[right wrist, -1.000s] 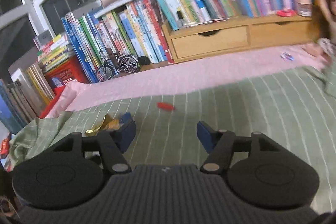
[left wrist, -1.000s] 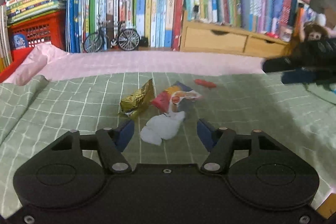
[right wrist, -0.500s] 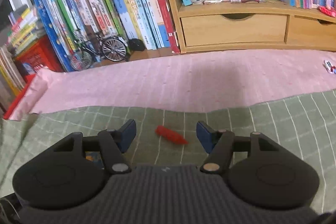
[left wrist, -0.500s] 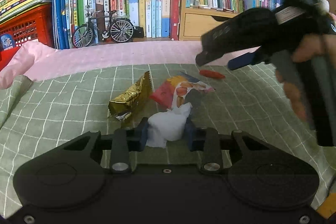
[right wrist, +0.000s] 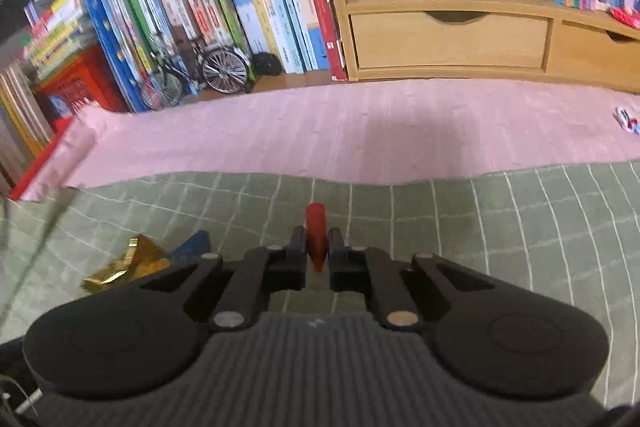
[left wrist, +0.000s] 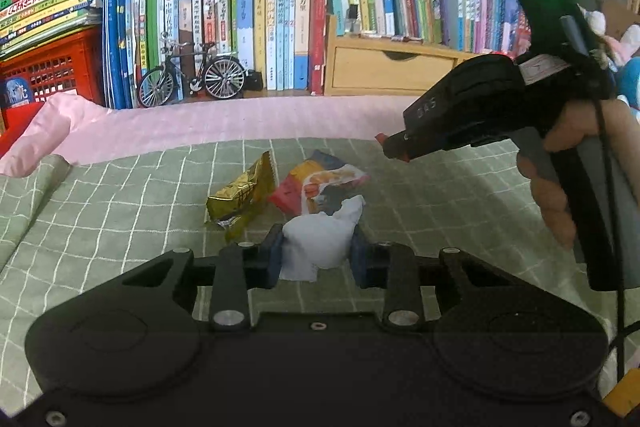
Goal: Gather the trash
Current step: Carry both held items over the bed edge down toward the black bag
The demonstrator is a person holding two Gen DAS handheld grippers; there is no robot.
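Note:
My left gripper is shut on a crumpled white tissue lying on the green checked blanket. Just beyond it lie a gold foil wrapper and a red and white snack wrapper. In the right wrist view my right gripper is shut on a small red scrap that sticks up between the blue pads. That same gripper, held in a hand, shows at the right of the left wrist view, the red scrap at its tip. The gold wrapper also shows at lower left.
A pink sheet runs behind the blanket. Past it stand rows of books, a model bicycle, a red crate and a wooden drawer shelf. A small coloured scrap lies on the pink sheet at far right.
The left jaws closed on the white tissue. The right gripper swung in from the right, came down over the red scrap and shut on it.

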